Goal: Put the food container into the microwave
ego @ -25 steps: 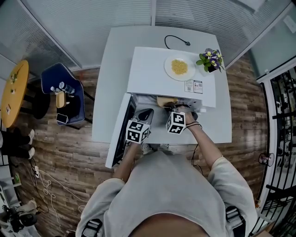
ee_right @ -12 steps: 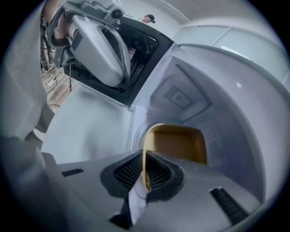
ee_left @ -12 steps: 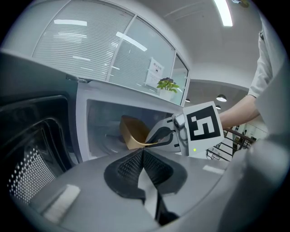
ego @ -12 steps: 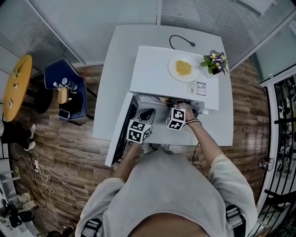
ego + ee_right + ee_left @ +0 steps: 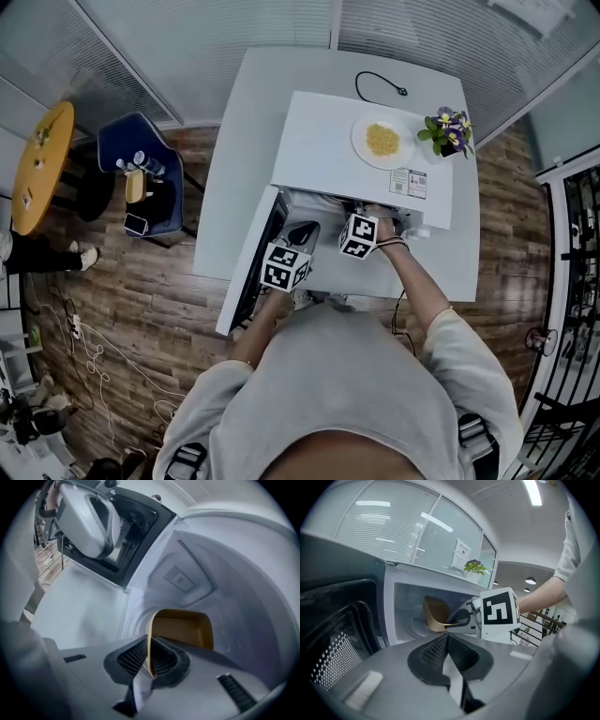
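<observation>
Inside the open cavity of the white microwave [image 5: 328, 155], the tan food container [image 5: 183, 628] hangs tilted, not flat. Its open mouth is turned up and back toward the right gripper [image 5: 149, 645], so the inner walls are visible. Its longer side seems to run across the cavity, away from the jaws. Whether it touches the cavity floor I cannot tell. The right gripper has its jaws almost together, pinching one thin side wall of the container at the rim. The left gripper [image 5: 447, 641] is in front of the opening, just beside the opened door [image 5: 340, 620]. Its jaws are pressed together with nothing between them, and they touch neither the container nor the door
</observation>
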Motion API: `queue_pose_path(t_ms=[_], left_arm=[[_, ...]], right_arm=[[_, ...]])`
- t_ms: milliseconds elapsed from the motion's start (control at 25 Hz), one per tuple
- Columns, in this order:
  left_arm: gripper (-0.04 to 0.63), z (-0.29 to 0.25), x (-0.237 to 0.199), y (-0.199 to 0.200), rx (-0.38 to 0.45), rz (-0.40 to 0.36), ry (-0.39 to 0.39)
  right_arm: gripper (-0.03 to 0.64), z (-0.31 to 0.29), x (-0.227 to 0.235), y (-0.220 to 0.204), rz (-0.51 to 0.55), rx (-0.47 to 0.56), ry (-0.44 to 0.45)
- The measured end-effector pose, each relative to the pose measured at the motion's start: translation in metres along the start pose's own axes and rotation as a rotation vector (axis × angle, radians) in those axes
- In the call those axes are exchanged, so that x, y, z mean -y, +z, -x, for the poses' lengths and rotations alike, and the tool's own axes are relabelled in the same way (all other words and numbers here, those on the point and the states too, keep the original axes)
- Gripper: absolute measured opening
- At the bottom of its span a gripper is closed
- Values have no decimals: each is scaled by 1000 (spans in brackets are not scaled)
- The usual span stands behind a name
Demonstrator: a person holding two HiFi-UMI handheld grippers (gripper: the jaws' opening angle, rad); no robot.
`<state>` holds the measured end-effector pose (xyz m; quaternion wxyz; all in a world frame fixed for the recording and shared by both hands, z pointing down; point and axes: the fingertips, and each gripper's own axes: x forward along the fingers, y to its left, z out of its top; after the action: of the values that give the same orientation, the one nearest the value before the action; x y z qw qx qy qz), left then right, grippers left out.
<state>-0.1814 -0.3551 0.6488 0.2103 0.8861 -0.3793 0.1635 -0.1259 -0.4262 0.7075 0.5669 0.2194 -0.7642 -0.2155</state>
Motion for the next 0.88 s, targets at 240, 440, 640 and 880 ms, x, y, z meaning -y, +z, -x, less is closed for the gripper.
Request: queue_pose_path(t_ms=[240,440,640,880], left_arm=[[11,1,-1,-1,2,6,6],[11,2,-1,-3,-2,11,10],[11,5,-3,-4,-1,15,19],[11,6,-6,-1,2,14,25]], right_arm=[[28,-8,4,0,-6,-7,-11],[28,-14,8,-2,-17,-15,-19],[28,-19,8,1,-14,-15,-24],[28,-24,11,1,5,-28,-35]])
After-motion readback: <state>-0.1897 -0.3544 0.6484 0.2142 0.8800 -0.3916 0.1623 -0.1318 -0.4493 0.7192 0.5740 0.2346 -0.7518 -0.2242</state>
